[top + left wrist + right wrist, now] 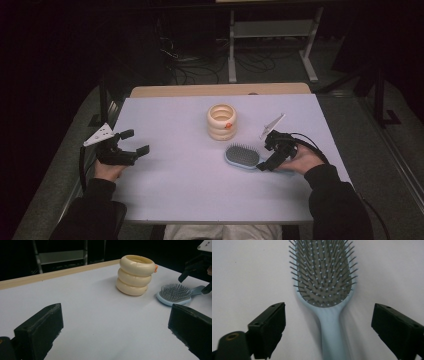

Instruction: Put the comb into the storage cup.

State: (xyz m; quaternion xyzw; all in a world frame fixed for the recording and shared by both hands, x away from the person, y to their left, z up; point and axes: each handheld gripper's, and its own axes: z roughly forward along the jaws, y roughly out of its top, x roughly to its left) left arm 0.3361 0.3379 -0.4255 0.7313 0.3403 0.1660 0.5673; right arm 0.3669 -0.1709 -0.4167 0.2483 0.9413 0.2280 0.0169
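A light blue hairbrush (242, 156) lies bristles up on the white table (175, 180), its handle pointing to the right. My right gripper (267, 154) is open and low over the handle, one jaw on each side. In the right gripper view the handle of the hairbrush (329, 327) runs between the jaws of my right gripper (328, 331) with a clear gap to each. My left gripper (136, 141) rests open at the table's left side with nothing between its jaws. In the left gripper view, the hairbrush (175, 293) and the right gripper (195, 283) lie beyond my left gripper (115, 330).
A cream holder of three stacked rings (222, 121) with a small orange spot stands just behind the brush, also seen as the cream holder (135, 275). A wooden strip (220, 90) borders the table's far edge. Cables and a metal frame (270, 30) lie on the floor beyond.
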